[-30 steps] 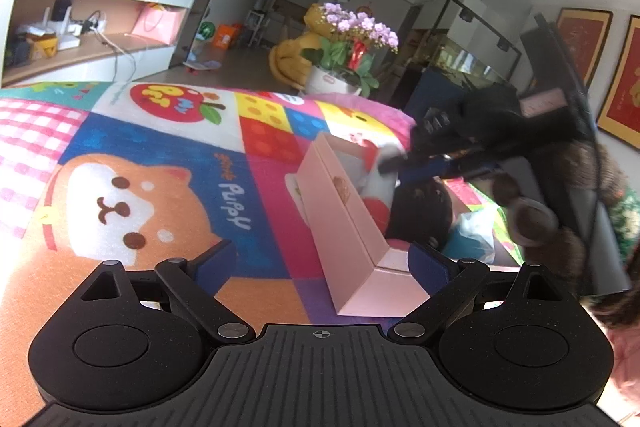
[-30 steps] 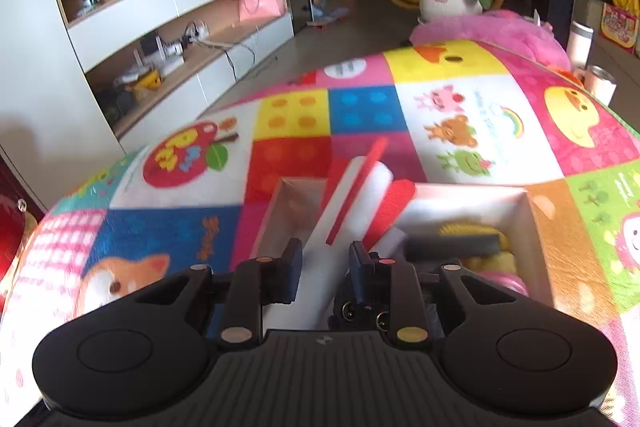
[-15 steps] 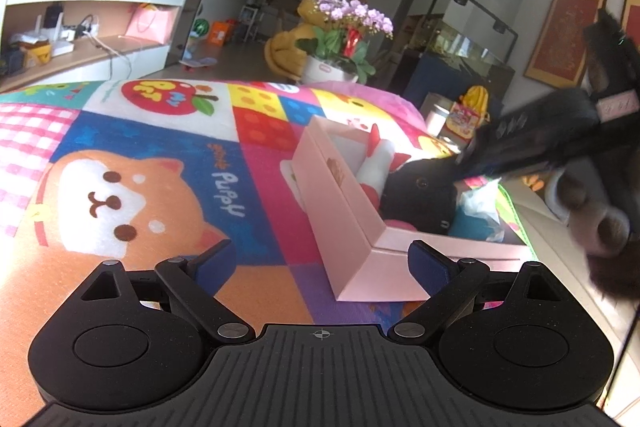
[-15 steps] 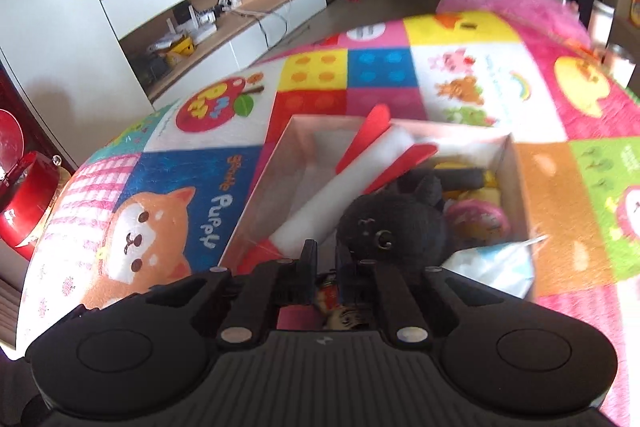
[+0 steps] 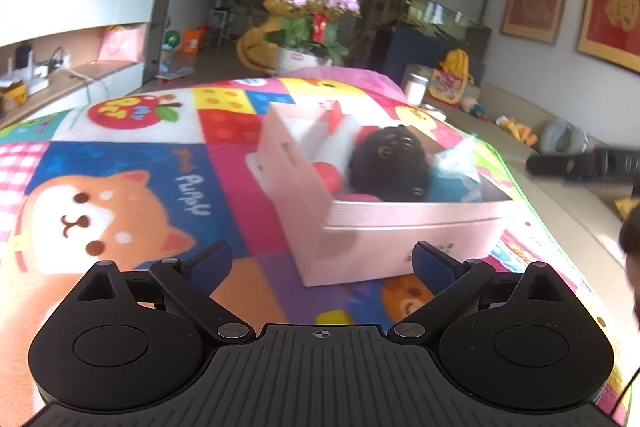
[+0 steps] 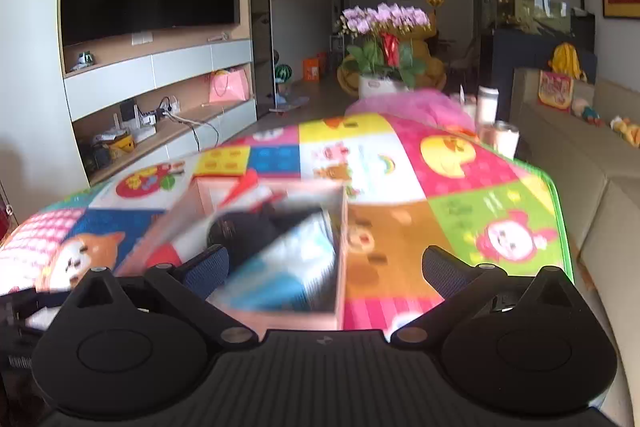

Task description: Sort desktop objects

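Note:
A pink open box [image 5: 384,227] stands on the colourful cartoon cloth [image 5: 120,195]. Inside it lie a black plush toy [image 5: 390,163], a white-and-red roll [image 5: 336,131] and a blue-and-white packet [image 5: 456,175]. My left gripper [image 5: 322,261] is open and empty, just in front of the box's near corner. My right gripper [image 6: 326,265] is open and empty, pulled back over the box's near end [image 6: 280,307]; the box contents look blurred there. The right gripper also shows at the right edge of the left wrist view [image 5: 580,165].
A potted purple orchid [image 6: 384,43] stands past the table's far end. Cups [image 6: 500,139] sit at the far right table edge. A TV wall unit [image 6: 152,67] is on the left, a beige sofa [image 6: 592,187] on the right.
My right gripper opened, let go of the black plush toy in the box, and drew back and up. My left gripper backed off slightly, still open.

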The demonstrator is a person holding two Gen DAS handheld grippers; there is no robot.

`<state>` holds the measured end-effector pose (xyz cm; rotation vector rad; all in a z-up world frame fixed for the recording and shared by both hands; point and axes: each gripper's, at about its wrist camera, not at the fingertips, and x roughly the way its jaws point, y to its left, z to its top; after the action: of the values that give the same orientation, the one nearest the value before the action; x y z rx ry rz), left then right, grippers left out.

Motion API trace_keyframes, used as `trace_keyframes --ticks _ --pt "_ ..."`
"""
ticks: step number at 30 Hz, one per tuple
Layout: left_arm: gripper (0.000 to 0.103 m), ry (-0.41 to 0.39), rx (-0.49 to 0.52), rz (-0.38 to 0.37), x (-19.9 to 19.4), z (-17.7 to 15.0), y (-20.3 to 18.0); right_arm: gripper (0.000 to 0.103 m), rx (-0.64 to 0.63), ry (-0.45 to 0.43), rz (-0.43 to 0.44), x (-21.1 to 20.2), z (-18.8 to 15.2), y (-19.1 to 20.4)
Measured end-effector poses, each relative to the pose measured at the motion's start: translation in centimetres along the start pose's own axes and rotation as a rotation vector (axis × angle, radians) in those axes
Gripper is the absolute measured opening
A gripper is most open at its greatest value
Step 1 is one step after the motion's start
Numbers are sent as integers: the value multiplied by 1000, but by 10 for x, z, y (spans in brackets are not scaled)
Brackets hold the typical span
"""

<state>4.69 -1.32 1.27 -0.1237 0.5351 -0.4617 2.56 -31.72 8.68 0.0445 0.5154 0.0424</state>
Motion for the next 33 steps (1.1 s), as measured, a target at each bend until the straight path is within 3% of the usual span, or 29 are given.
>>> trace_keyframes --ticks 5,13,18,26,33 --pt "100 52 30 -44 11 -1 -18 102 145 63 69 13 -25 -19" --pt "100 95 40 -50 25 0 -24 103 175 106 252 42 -28 -5" --pt "101 89 39 3 20 2 -22 103 146 70 200 64 -15 9" --pt "103 107 72 166 24 7 -30 103 151 62 277 75 -10 19" --pt "103 110 118 252 33 17 -20 103 72 18 257 42 -18 15"
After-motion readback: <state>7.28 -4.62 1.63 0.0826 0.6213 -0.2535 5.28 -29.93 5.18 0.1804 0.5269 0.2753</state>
